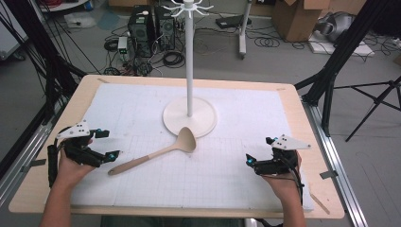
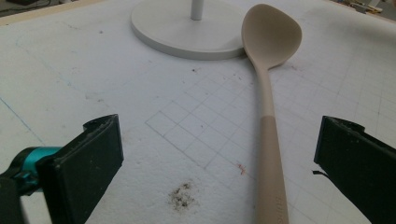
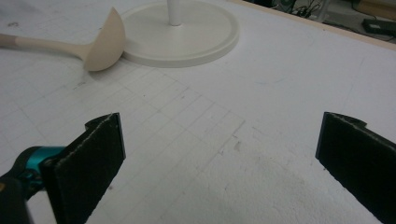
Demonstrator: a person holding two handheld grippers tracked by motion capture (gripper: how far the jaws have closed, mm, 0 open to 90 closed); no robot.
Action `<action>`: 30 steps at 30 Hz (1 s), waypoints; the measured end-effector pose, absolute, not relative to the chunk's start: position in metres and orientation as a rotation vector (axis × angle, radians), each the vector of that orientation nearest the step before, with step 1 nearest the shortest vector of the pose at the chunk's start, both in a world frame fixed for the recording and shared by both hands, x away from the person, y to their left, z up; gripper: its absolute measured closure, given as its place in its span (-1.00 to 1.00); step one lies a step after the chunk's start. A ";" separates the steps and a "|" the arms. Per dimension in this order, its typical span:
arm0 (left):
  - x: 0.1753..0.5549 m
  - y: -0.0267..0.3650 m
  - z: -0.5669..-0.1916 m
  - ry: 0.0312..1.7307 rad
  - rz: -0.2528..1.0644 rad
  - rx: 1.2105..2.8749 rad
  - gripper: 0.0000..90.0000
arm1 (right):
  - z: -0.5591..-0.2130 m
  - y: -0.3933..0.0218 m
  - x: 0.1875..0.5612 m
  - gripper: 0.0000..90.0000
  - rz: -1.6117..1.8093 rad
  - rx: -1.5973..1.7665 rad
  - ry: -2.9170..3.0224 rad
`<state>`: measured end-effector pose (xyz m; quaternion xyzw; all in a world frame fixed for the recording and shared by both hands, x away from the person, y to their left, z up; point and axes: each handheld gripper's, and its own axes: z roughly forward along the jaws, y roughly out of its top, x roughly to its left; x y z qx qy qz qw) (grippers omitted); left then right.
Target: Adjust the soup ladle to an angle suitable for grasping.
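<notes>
Ladle [image 1: 153, 153] lies flat on the white gridded mat [image 1: 227, 179] mid-tabletop, bowl touching the rim of the white stand base [image 1: 176, 124], handle running down-left toward the left gripper [image 1: 109, 144]. High view gives the whole layout: stand pole [image 1: 189, 61] rising to a hook crown, wooden tabletop [image 1: 90, 90] edge around the mat, left gripper near the handle end, right gripper [image 1: 249, 161] well apart on the other side, each in a hand resting low on the mat. Left gripper view adds detail: handle is two-tone, passes between its jaws toward the right one, no contact; dark crumb patch [image 2: 183, 196] on the mat. Right gripper view shows the bowl's back side against the base, bare mat between its jaws. Both jaws released, wide apart, holding nothing. Floor behind: computer towers [image 1: 142, 26], cables, cardboard boxes [image 1: 295, 16], tripod legs.
</notes>
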<state>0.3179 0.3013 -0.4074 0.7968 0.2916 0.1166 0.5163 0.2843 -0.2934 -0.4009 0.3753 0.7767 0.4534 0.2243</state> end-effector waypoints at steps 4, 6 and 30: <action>0.318 0.300 -0.408 0.703 0.279 1.925 -0.96 | -0.402 -0.291 0.285 -1.00 1.234 1.029 2.153; 0.318 0.299 -0.408 0.699 0.280 1.923 -0.96 | -0.402 -0.291 0.284 -1.00 1.226 1.025 2.155; 0.318 0.288 -0.404 0.677 0.278 1.924 -0.96 | -0.402 -0.294 0.284 -1.00 1.227 1.026 2.155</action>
